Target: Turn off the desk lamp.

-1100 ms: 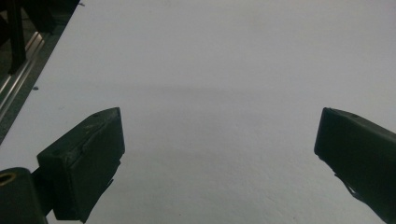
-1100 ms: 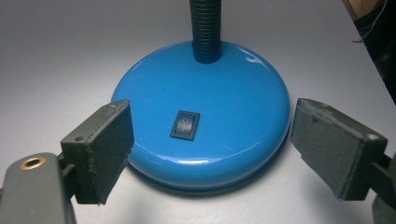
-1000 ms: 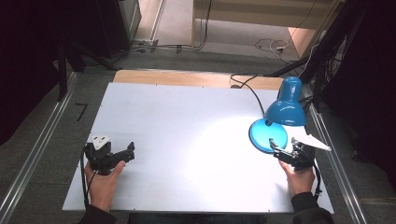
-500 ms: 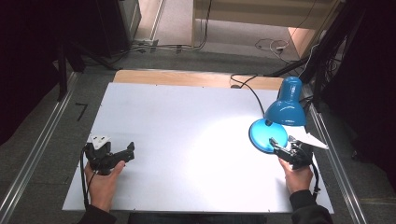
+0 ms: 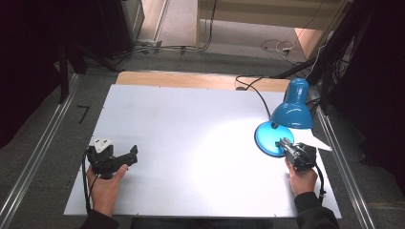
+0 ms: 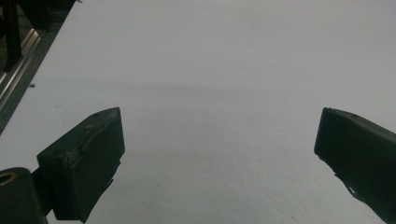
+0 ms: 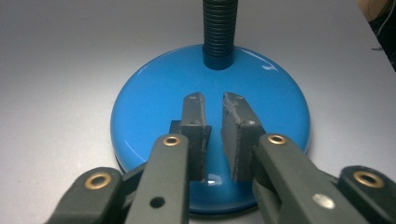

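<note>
A blue desk lamp stands at the table's right side, lit, with its shade (image 5: 292, 114) over its round base (image 5: 265, 137). My right gripper (image 5: 282, 143) hovers low over the near part of the base (image 7: 154, 107), pointing at the black ribbed neck (image 7: 218, 32). Its jaws have just been closing and now stand almost together, with only blue base showing in the thin gap. A small dark block (image 7: 174, 127) on the base pokes out from behind one jaw. My left gripper (image 5: 131, 153) rests at the table's near left, open over bare white surface (image 6: 215, 140).
The white tabletop (image 5: 191, 124) carries a bright pool of lamplight at its middle right. The lamp's black cable (image 5: 255, 93) runs off the far edge over a wooden strip (image 5: 181, 80). Metal rails (image 5: 40, 152) flank both sides. A white paper scrap (image 5: 319, 142) lies beside the right hand.
The right gripper's jaws have drawn together over the lamp base, and the hand has shifted only slightly. The left hand and gripper have stayed put.
</note>
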{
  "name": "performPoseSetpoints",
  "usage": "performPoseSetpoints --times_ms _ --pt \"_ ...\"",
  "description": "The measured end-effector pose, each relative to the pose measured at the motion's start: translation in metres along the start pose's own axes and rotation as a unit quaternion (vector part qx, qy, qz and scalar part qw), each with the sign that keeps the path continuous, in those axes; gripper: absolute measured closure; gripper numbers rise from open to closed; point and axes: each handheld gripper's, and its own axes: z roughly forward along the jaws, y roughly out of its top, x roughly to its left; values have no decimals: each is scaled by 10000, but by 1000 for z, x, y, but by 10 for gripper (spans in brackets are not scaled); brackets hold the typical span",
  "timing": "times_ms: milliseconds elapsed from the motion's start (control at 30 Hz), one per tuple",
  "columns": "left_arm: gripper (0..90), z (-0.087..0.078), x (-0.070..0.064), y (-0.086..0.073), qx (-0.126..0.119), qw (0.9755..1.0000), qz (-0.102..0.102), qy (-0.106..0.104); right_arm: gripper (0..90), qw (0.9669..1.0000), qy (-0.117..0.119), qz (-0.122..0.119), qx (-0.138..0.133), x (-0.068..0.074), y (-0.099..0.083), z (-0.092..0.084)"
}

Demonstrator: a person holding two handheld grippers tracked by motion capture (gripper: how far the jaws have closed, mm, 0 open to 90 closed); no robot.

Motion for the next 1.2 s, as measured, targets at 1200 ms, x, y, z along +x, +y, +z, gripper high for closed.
performPoseSetpoints --times_ms 1200 --pt "23 1 -1 0 26 10000 -27 -49 880 9999 11 -154 -16 6 -6 8"
